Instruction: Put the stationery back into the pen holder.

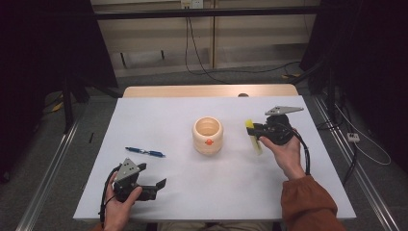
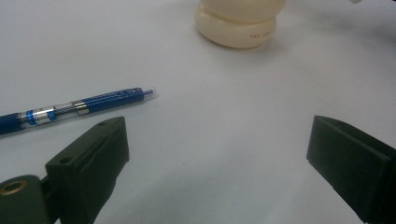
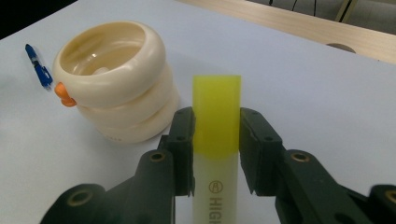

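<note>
Right gripper (image 1: pixel 253 131), high view: held in the person's right hand (image 1: pixel 285 153) over the table's right half, jaws pointing toward centre. Jaws clamped on a yellow highlighter (image 1: pixel 253 137), which hangs roughly crosswise to the jaws w/ its cap end toward the far side. Highlighter sits just right of the cream pot (image 1: pixel 208 135), not touching it. Pot stands upright near table centre; ribbed wall, open top, small orange knob (image 1: pixel 209 142) on its near side. Left gripper (image 1: pixel 158 186): held in left hand (image 1: pixel 120 202) at the near-left edge of the white table (image 1: pixel 163 115), jaws spread wide, nothing between them. Blue pen (image 1: pixel 145 152) lies flat on the table between left gripper and pot, apart from both. Orange sleeve (image 1: pixel 308 204) visible on the right forearm.

Left gripper view: both black jaws stand far apart, w/ bare table between them; no contact w/ any item. Blue pen (image 2: pixel 74 108) lies just beyond the left-hand jaw, tip toward picture centre, not touching the jaw. Base of cream pot (image 2: pixel 238 28) at top centre, well apart from the jaws.

Right gripper view: right gripper (image 3: pixel 216 133) closed on the yellow highlighter (image 3: pixel 217 116); pads press both sides at the cap/barrel junction. Cap stands up past the jaw tips; pale barrel w/ printed lettering runs down between the jaws. Cream pot (image 3: pixel 114 84) sits left of and beyond the jaws, near the highlighter but apart; orange knob (image 3: pixel 64 93) on its left side. Blue pen (image 3: pixel 38 67) lies past the pot at far left. Wooden table edge (image 3: pixel 299 23) crosses the top right.
</note>
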A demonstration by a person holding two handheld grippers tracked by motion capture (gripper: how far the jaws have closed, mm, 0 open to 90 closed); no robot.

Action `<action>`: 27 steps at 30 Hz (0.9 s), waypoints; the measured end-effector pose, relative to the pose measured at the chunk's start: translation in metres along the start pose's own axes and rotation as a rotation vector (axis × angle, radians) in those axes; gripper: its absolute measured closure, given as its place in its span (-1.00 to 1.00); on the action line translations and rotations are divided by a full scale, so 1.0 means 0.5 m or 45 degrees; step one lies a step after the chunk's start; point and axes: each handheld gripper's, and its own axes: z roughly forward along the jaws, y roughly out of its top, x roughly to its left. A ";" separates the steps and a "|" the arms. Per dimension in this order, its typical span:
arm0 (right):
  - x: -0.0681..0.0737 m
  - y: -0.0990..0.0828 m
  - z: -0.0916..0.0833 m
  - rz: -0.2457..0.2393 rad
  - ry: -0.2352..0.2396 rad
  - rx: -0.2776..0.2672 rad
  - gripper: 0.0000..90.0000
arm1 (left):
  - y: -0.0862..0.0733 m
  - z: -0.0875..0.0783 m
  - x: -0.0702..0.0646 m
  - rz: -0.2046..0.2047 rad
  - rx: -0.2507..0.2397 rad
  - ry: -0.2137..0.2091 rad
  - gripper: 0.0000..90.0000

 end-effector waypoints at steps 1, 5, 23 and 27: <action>0.002 0.001 -0.001 -0.004 0.002 -0.010 0.49 | 0.000 0.000 0.000 -0.001 -0.003 -0.002 -0.87; 0.009 0.005 -0.002 -0.005 0.030 -0.032 0.49 | 0.000 0.000 0.000 0.000 0.001 -0.003 -0.87; 0.040 0.027 -0.026 -0.060 0.072 -0.259 0.49 | -0.001 -0.002 0.004 -0.006 -0.003 0.010 -0.87; 0.050 0.037 -0.023 -0.073 0.108 -0.283 0.49 | 0.000 0.002 0.003 0.011 0.008 0.005 -0.87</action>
